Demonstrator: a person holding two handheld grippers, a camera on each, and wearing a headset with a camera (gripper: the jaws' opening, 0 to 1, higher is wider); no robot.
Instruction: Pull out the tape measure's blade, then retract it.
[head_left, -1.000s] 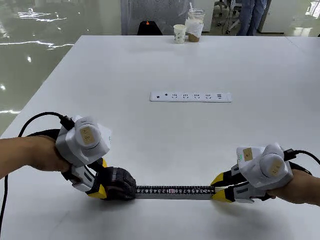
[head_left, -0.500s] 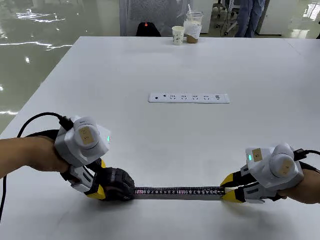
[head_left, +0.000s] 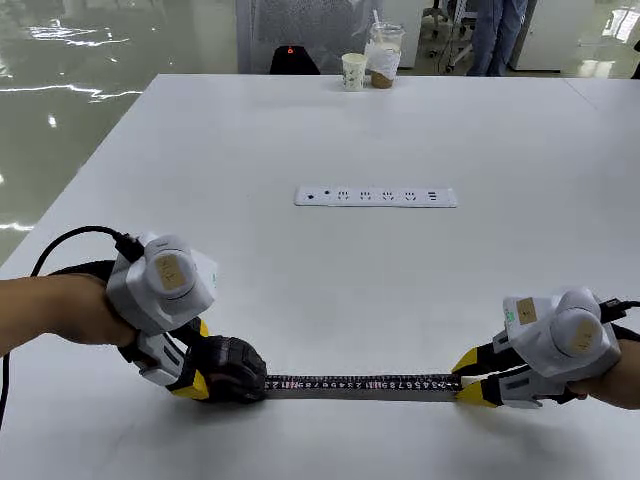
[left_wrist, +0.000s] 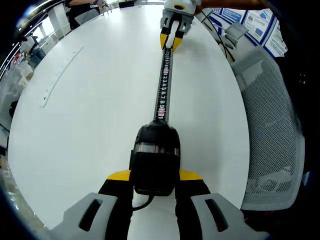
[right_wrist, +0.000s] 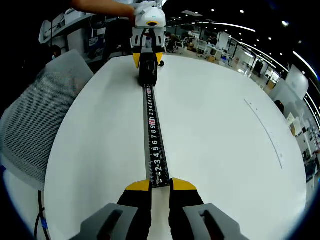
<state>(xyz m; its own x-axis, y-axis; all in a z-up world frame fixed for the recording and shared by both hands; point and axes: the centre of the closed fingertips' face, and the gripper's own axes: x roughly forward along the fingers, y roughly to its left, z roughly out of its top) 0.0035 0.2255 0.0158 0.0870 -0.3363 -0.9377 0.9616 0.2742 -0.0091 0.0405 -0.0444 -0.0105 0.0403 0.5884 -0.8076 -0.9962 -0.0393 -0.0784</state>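
The black tape measure case (head_left: 230, 368) rests on the white table (head_left: 330, 270) at the near left, and my left gripper (head_left: 197, 378) is shut on it. In the left gripper view the case (left_wrist: 156, 160) sits between the yellow-tipped jaws. The blade (head_left: 362, 384), marked with numbers, runs flat along the table to the right. My right gripper (head_left: 468, 376) is shut on the blade's end. The right gripper view shows the blade (right_wrist: 154, 145) stretching away to the case (right_wrist: 148, 70) and the left gripper (right_wrist: 147, 56). The right gripper (left_wrist: 171, 41) appears far off in the left gripper view.
A white power strip (head_left: 376, 197) lies mid-table. Two cups (head_left: 370, 60) stand at the far edge. A black cable (head_left: 70, 240) loops off my left hand. A mesh chair (left_wrist: 270, 130) stands close to the table's near edge.
My right gripper has moved to the right along the table, drawing more blade out of the case. The left gripper and case have stayed put.
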